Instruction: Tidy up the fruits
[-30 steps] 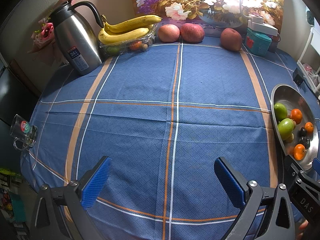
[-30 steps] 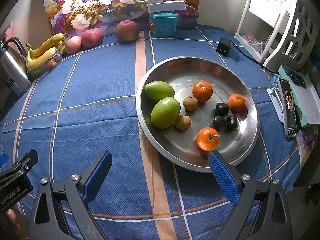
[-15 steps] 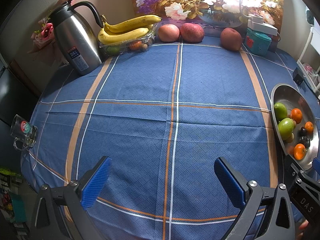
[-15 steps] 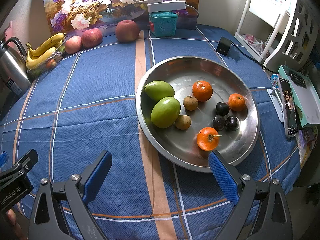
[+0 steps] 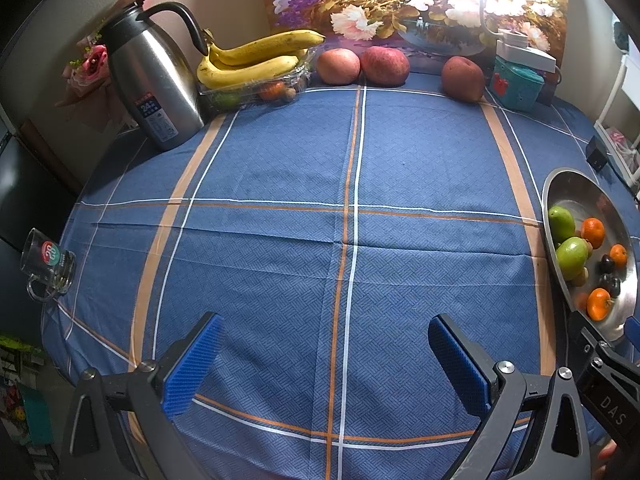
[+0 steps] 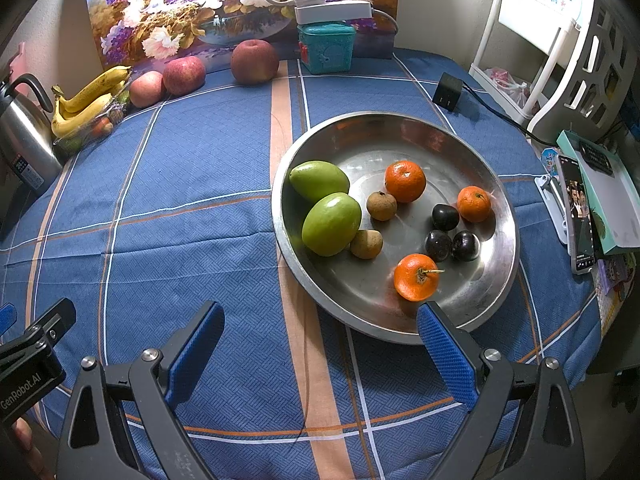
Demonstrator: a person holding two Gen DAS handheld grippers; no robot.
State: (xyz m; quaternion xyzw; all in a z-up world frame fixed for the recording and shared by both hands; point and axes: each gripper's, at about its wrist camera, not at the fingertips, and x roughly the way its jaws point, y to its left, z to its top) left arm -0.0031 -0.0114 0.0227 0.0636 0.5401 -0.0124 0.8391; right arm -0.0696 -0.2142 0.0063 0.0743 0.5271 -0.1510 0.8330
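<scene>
Blue checked cloth covers the counter [image 5: 280, 184]; bananas [image 5: 256, 60] lie pointing right. Left gripper [image 5: 324, 360] and right gripper [image 6: 320, 344] jaws spread wide, empty.

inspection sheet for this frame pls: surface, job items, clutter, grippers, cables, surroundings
Surface: blue striped tablecloth, flat.
Job items: steel bowl holds two green mangoes, three oranges, two small brown fruits, three dark plums. Three apples and bananas along the back edge.
Clutter: kettle, glass mug, teal box, phone.
Grippers: left gripper and right gripper open, empty.
Cables: black charger, cord trailing right.
Surroundings: flower painting, white shelf.
</scene>
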